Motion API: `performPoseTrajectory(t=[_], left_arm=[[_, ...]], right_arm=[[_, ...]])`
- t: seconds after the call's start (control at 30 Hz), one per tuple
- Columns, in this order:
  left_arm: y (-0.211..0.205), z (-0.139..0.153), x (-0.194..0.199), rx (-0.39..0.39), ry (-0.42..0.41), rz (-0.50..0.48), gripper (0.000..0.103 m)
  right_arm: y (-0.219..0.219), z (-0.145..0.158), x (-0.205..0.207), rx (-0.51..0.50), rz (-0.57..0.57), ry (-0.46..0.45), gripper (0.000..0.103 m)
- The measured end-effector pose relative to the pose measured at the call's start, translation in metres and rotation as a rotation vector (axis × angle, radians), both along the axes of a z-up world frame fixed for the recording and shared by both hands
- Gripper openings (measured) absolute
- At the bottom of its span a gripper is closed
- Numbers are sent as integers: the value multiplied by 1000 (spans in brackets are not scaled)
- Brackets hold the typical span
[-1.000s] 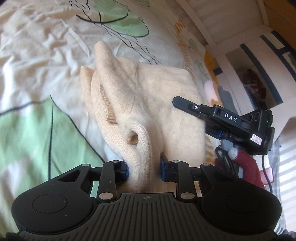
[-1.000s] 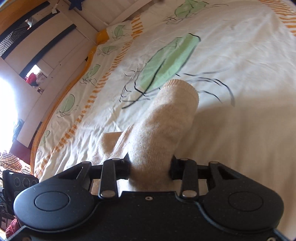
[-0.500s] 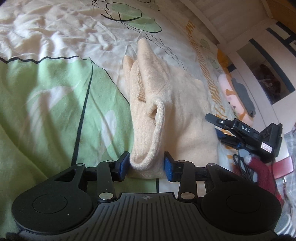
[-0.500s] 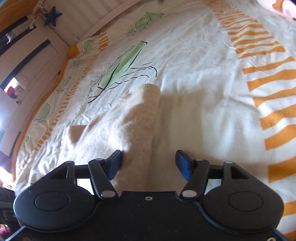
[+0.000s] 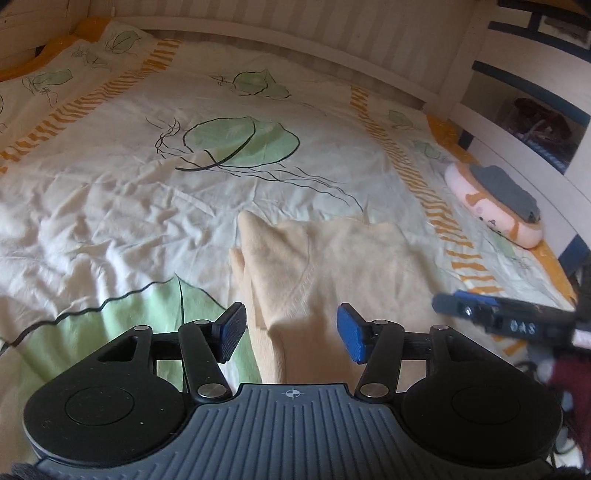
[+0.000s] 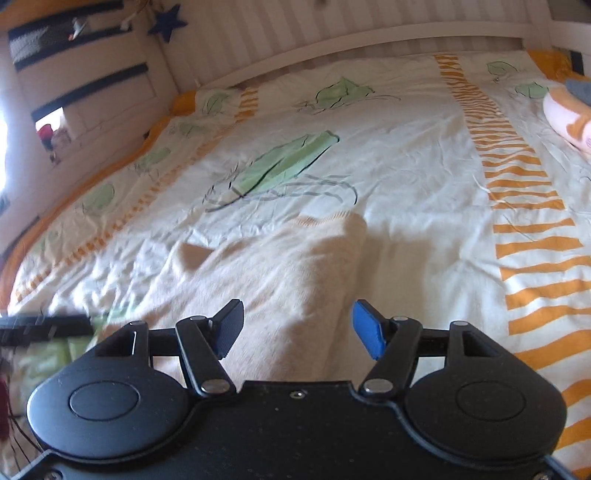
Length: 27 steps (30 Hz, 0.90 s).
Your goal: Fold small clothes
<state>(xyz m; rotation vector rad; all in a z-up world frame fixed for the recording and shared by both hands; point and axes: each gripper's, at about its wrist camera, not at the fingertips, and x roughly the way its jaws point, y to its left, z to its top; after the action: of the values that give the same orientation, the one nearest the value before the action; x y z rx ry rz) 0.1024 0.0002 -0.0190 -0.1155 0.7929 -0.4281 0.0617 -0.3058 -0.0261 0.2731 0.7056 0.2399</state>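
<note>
A cream knit garment lies folded on the bedspread, its near edge between my left gripper's fingers. My left gripper is open, its blue pads on either side of the cloth and apart from it. In the right wrist view the same garment spreads ahead and to the left, with a ribbed hem at its far end. My right gripper is open above the garment's near right part and holds nothing. The right gripper also shows in the left wrist view at the right.
The white bedspread has green leaf prints and orange stripes. A pink and orange plush toy with a grey cloth on it lies at the bed's right edge. A white slatted headboard and shelves stand behind.
Both grippers let go of the garment and opened wide. They pulled back and tilted up, so more of the bed shows. The garment now lies flat on the bedspread.
</note>
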Motion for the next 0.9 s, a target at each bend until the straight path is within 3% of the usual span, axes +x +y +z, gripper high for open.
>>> performPoseTrajectory(t=[0.13,0.2,0.23,0.27,0.37,0.43,0.53,0.63,0.73,0.9], left_arm=[[-10,-33,24,85,43,45,53],[-8,-50,27,100,68,59,60],[-6,-53,25,97,56,69,68],[-3,-55,23,95,47,77,72],[6,-49,21,59,69,89,71],[10,-35,17,50,42,95,70],[9,-15,21,56,-29,83,70],[1,-13,43,57,-32,71,70],[-11,-23,68,84,-15,79,70],[-16,-53,91,128,44,101,72]], right_arm=[[15,-14,-1,-70,11,52,70],[15,-25,-4,-94,2,89,73],[13,-30,-6,-77,-8,105,74],[10,-32,-7,-54,-15,116,75],[6,-32,-8,-37,-23,125,76],[5,-26,-8,-24,-24,120,77],[3,-7,-13,-5,-42,10,78],[0,6,3,-18,-69,-55,79],[-1,2,33,-49,-102,-46,79],[-5,-27,67,-97,-138,56,81]])
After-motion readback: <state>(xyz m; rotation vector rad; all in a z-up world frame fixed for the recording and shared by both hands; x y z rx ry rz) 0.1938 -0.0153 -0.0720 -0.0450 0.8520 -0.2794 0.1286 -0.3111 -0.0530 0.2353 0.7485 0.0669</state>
